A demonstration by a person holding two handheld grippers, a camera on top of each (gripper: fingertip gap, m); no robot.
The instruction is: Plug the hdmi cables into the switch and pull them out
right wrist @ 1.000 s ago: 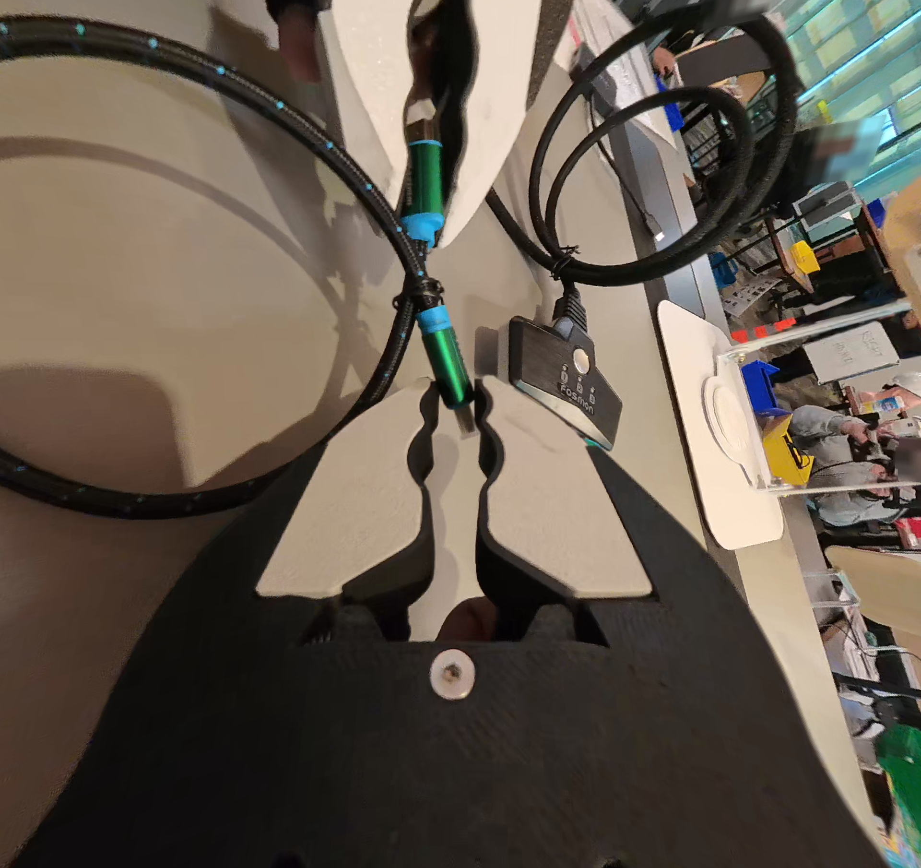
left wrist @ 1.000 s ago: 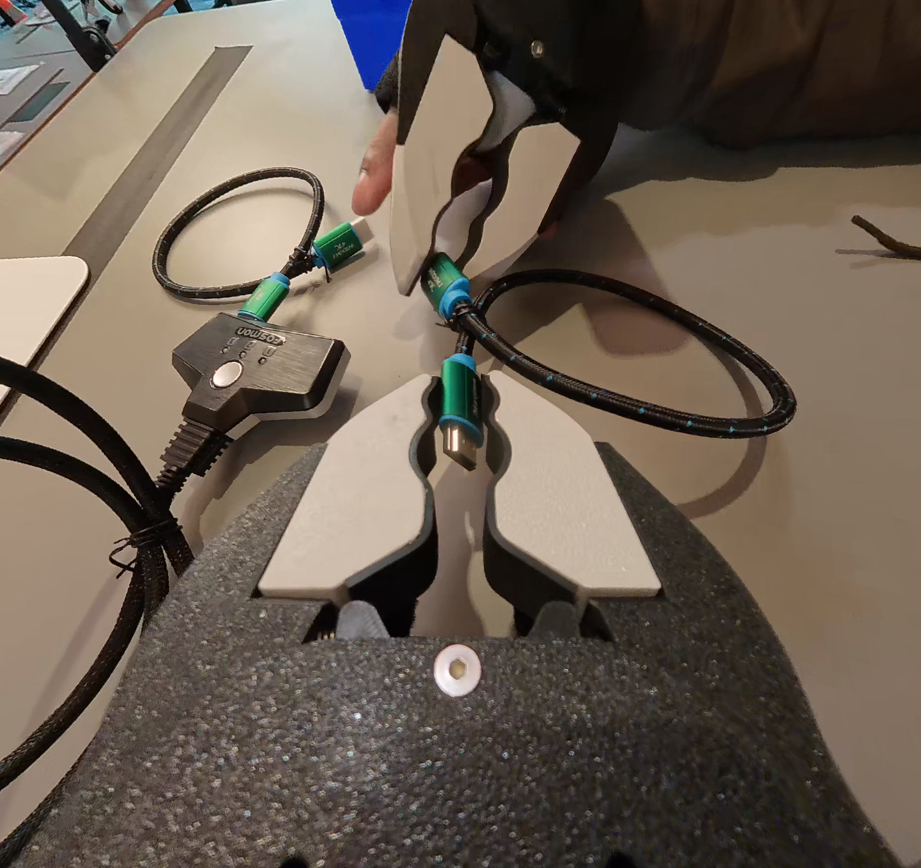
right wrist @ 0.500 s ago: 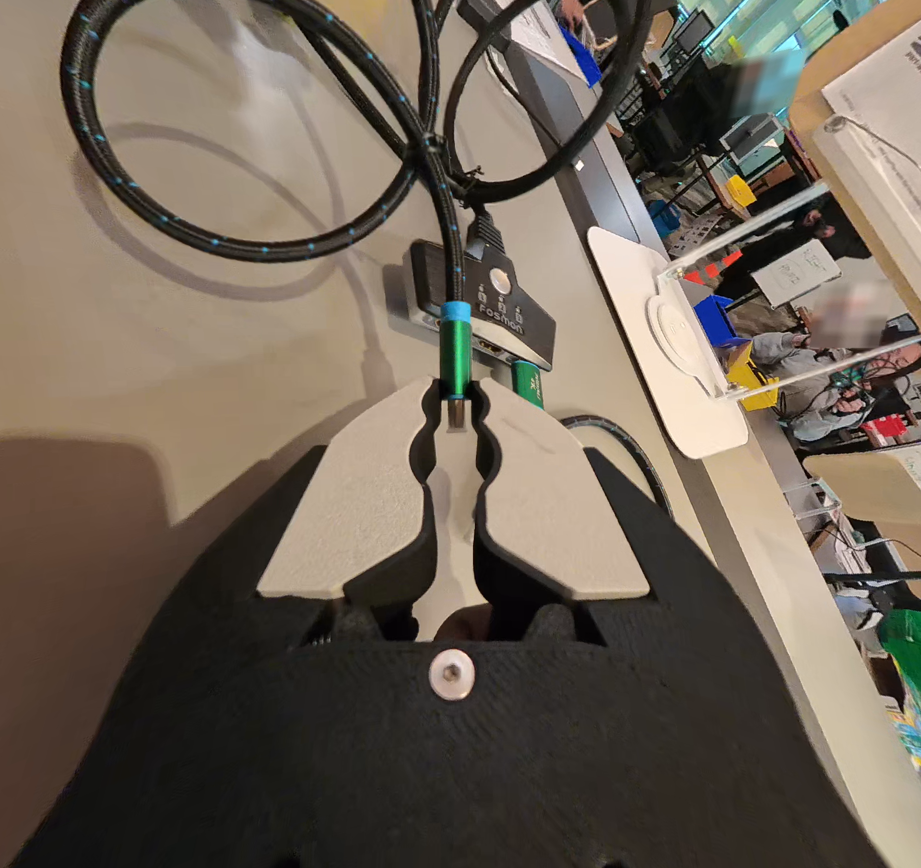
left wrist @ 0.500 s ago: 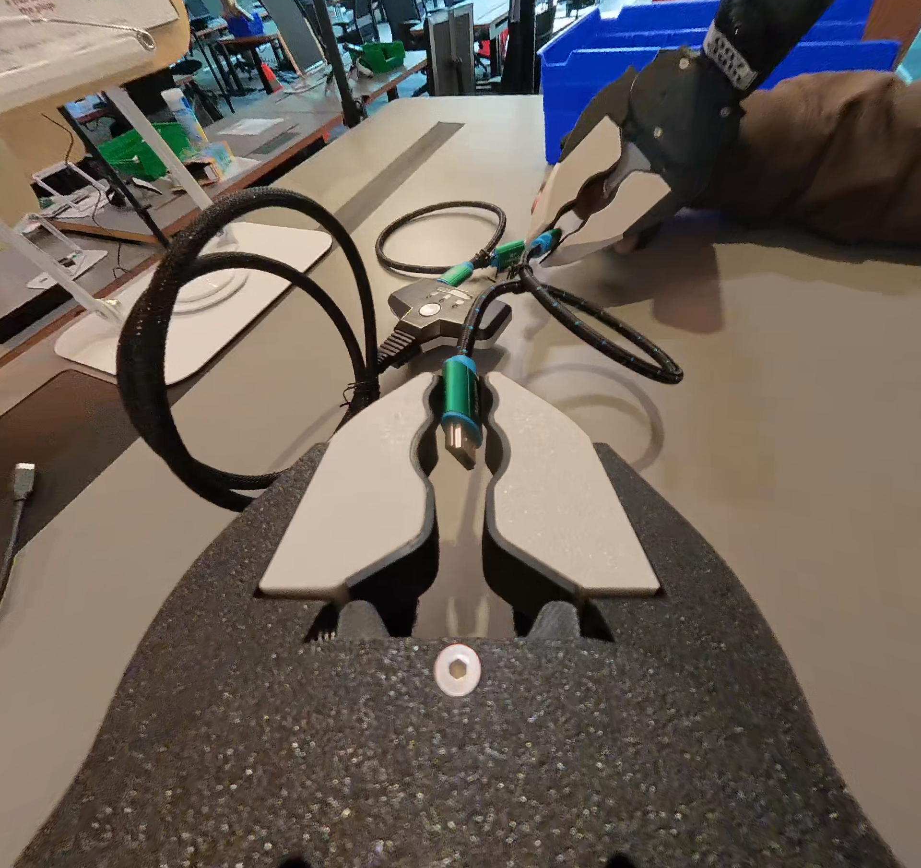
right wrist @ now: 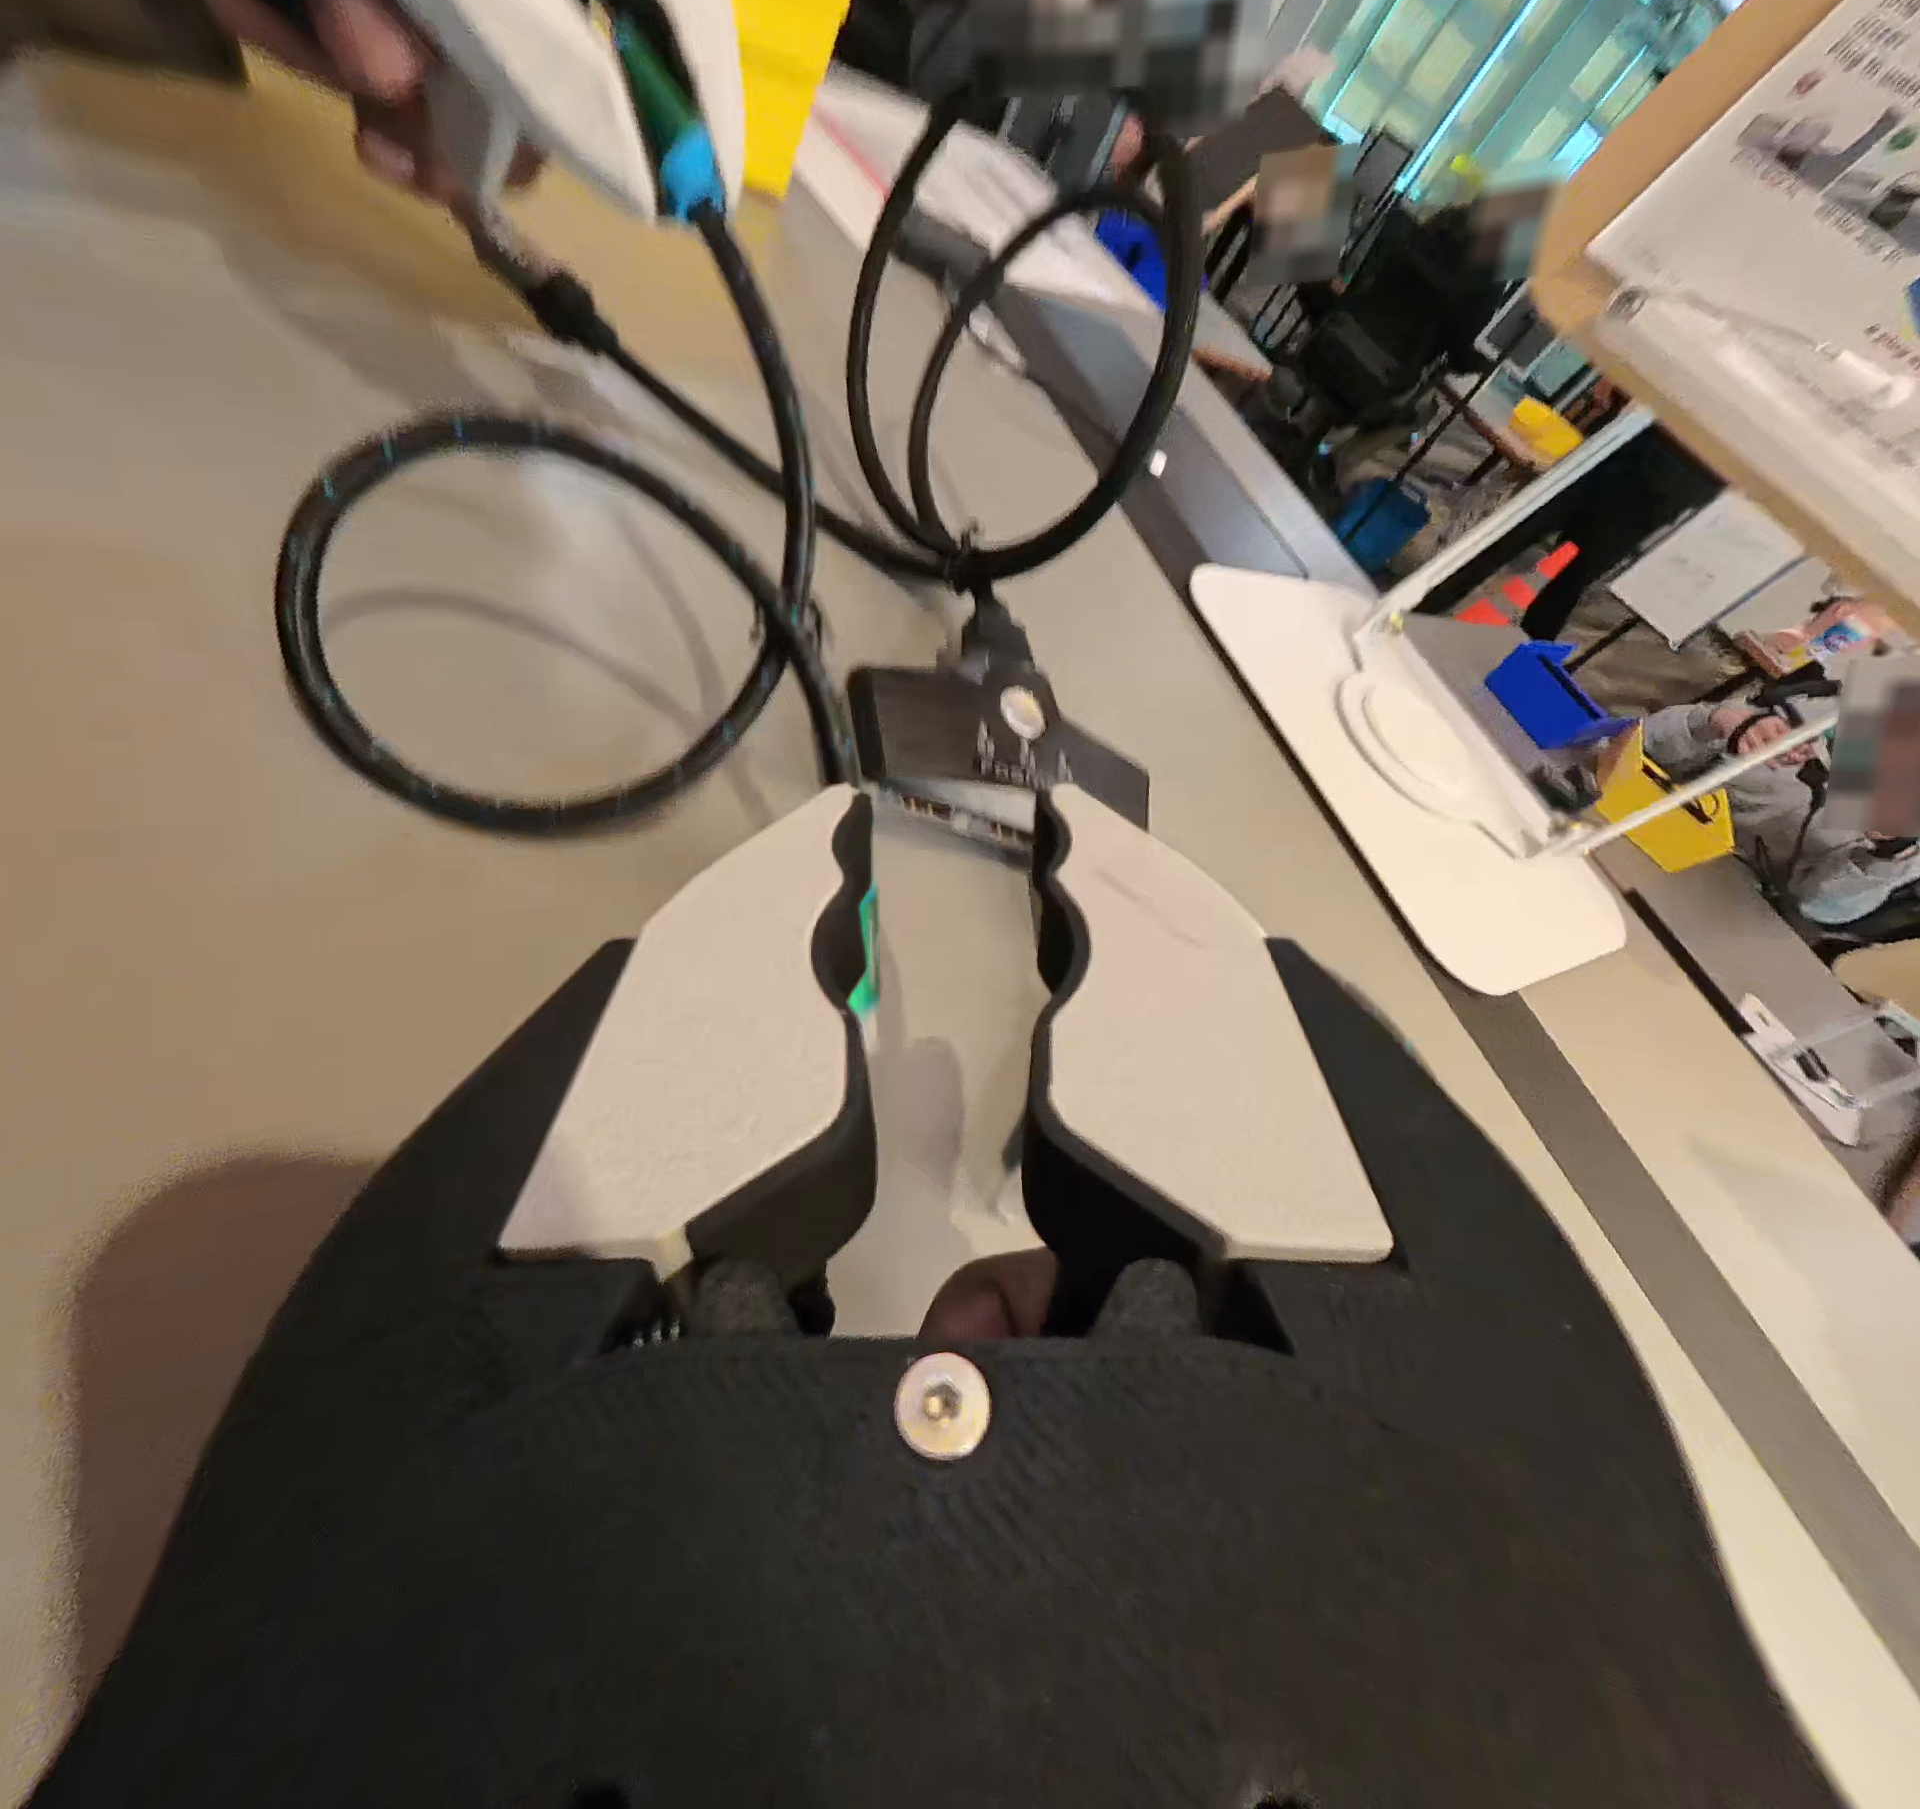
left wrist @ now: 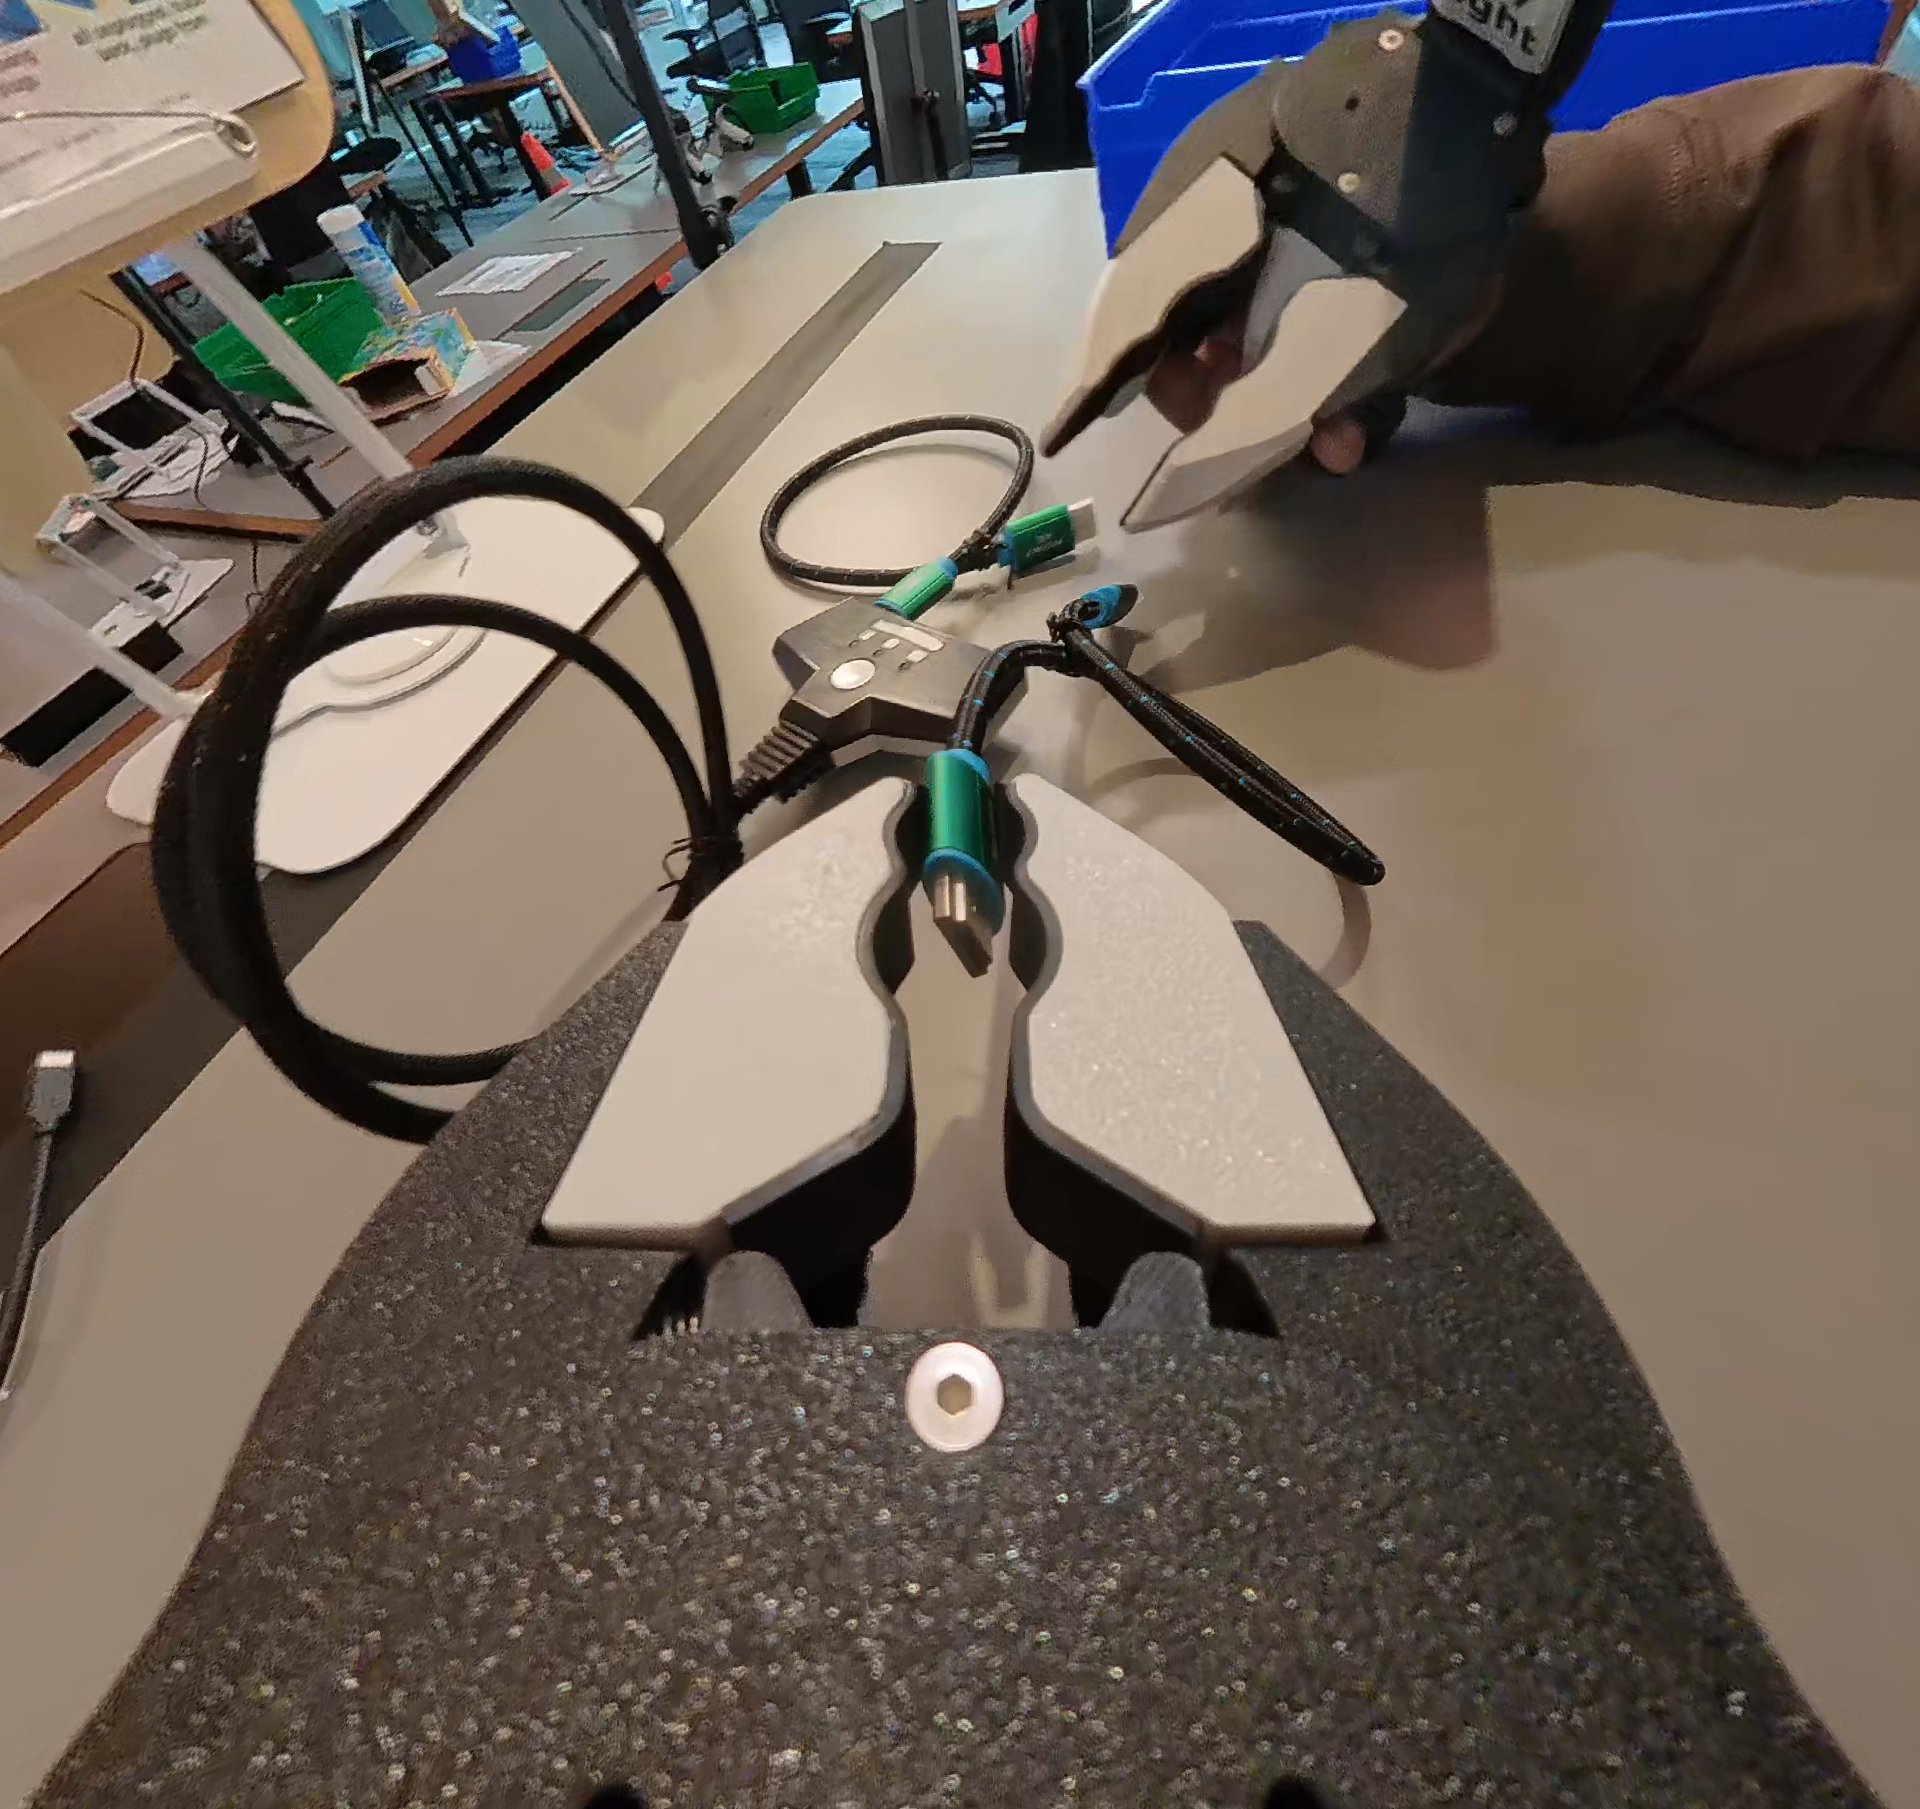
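- The left hand-held gripper is clamped on a green plug with blue end caps; both grey fingers press its sides, and the metal tip points back toward the camera.
- The black braided cable with blue flecks leads from this plug, arches over the black switch box on the bench and bends into a loop; its other blue-capped plug lies on the bench just beyond the box.
- The right hand-held gripper hangs above the bench with its fingers spread and nothing between them, just beside a second green plug.
- That second plug belongs to a shorter braided cable, coiled in a ring, whose other green plug meets the far side of the switch box.
- In the right wrist view, the open fingers frame the near edge of the switch box; a sliver of green shows at the inner edge of one finger, too blurred to tell whether it touches.
- A thick black cable rises from the switch box in two tall loops.
- Blue bins stand at the far bench edge, and a white stand base lies beyond the loops.
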